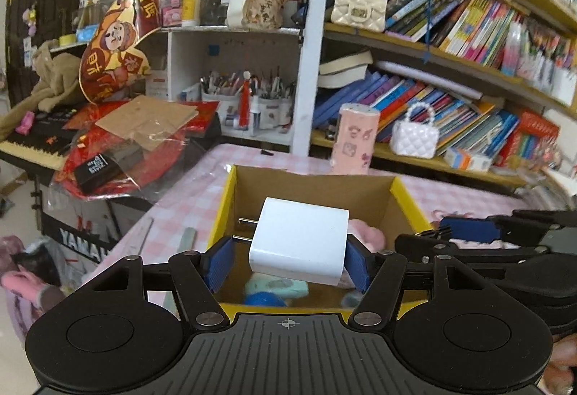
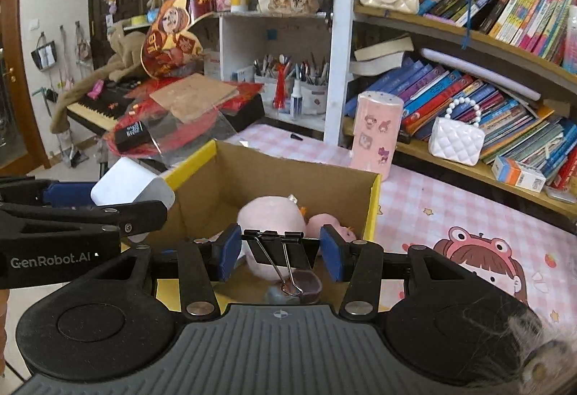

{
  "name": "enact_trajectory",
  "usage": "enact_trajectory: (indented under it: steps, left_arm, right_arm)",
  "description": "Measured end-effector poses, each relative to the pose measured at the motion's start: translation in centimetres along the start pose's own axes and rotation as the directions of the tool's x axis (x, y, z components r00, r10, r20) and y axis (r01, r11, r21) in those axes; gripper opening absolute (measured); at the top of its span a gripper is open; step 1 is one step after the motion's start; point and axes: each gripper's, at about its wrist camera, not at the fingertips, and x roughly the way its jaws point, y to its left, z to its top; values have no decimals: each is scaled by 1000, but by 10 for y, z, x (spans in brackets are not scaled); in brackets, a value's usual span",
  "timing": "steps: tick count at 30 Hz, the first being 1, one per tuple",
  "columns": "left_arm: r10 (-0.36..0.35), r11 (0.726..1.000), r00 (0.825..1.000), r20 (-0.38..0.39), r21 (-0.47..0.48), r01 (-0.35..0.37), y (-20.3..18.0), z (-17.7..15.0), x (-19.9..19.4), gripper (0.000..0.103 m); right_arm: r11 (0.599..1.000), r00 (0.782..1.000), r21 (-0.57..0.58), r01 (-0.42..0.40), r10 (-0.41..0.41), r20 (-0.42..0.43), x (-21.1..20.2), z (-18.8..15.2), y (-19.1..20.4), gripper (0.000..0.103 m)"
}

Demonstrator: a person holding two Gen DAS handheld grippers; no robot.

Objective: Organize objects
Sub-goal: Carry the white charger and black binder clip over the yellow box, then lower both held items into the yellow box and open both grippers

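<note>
Over one cardboard box (image 1: 407, 195), left gripper (image 1: 293, 260) clamping one charger (image 1: 301, 240), right gripper (image 2: 280, 251) clamping one binder clip (image 2: 279, 247).

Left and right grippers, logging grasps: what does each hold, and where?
Left: white plug charger, by its flat sides. Right: black metal binder clip, by its body ends.

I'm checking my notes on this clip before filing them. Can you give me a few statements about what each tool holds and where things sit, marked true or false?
1. The left tool grips a white charger. True.
2. The right tool is empty. False: it is shut on a black binder clip.
3. The cardboard box already holds a pink plush toy. True.
4. The charger lies on the box floor. False: it is held above the box.
5. The white quilted handbag sits in the box. False: it is on the bookshelf.
</note>
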Motion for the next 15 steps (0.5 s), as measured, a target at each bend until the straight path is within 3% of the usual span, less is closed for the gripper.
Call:
enact_trajectory:
  steps: [6,15]
  left_arm:
    - [49,999,997,-61,4,-49,-5,-1,29,64]
    - [119,993,973,-198,47,-111,-4,-11,68,65]
  right_arm:
    - [996,1000,-91,-13,10,-30,34,0,-8,45]
    - [963,987,-254,-94,57,-148,75,-10,-6,45]
